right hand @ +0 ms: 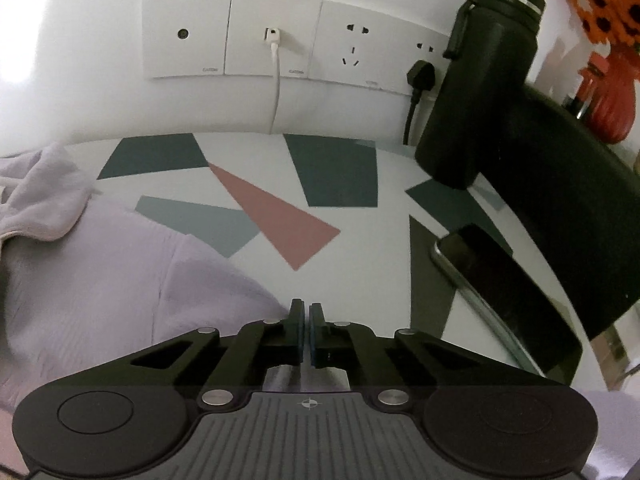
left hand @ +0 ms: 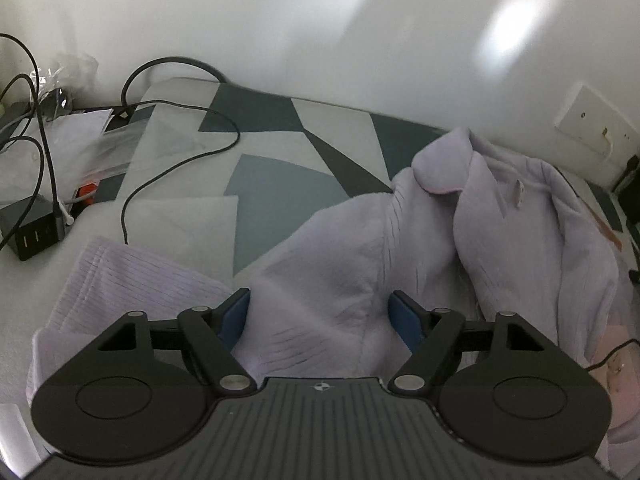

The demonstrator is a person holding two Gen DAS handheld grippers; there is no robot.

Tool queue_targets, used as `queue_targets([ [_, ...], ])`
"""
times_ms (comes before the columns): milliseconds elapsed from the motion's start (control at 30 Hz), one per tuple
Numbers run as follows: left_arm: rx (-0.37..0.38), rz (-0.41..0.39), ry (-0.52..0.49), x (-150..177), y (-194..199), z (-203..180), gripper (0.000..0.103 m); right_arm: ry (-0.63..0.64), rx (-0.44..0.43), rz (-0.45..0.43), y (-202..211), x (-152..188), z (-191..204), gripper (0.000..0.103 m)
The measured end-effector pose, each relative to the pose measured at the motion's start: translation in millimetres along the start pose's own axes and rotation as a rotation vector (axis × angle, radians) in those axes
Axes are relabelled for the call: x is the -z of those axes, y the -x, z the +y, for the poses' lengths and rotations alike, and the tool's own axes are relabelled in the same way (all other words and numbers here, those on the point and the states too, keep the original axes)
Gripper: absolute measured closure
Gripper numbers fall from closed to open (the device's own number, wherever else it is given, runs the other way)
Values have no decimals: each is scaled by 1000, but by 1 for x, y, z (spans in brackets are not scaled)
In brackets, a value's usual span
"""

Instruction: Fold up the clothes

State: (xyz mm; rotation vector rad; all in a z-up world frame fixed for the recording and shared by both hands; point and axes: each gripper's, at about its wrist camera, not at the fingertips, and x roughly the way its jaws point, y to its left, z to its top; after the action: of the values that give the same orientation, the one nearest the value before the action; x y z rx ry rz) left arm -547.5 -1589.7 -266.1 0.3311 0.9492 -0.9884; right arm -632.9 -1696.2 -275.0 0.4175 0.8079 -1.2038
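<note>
A lilac ribbed garment [left hand: 332,280] lies rumpled on the patterned table [left hand: 276,196], its collar [left hand: 444,164] bunched up at the back right. My left gripper [left hand: 319,314] hovers open over the cloth, blue pads wide apart, nothing pinched between them. In the right wrist view the same garment [right hand: 120,280] spreads across the left half. My right gripper [right hand: 306,314] is shut right at the garment's near edge, and the cloth runs on under it. The pinch itself is hidden by the fingers.
Black cables [left hand: 180,168], a charger block [left hand: 34,232] and papers [left hand: 72,136] sit at the left. A black bottle [right hand: 480,80], a phone [right hand: 508,292] and a black curved object [right hand: 580,208] stand at the right. Wall sockets [right hand: 280,36] are behind.
</note>
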Motion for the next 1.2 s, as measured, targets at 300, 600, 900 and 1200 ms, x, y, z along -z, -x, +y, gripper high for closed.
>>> queue_targets([
  [300, -1, -74, -16, -1, 27, -16, 25, -91, -104, -78, 35, 5, -11, 71],
  [600, 242, -135, -397, -20, 47, -152, 35, -75, -185, -45, 44, 22, -14, 70],
  [900, 208, 0, -686, 17, -13, -245, 35, -64, -209, -53, 42, 31, -16, 68],
  [1200, 90, 20, -608, -8, -32, -210, 33, -153, -213, -45, 42, 36, -46, 69],
])
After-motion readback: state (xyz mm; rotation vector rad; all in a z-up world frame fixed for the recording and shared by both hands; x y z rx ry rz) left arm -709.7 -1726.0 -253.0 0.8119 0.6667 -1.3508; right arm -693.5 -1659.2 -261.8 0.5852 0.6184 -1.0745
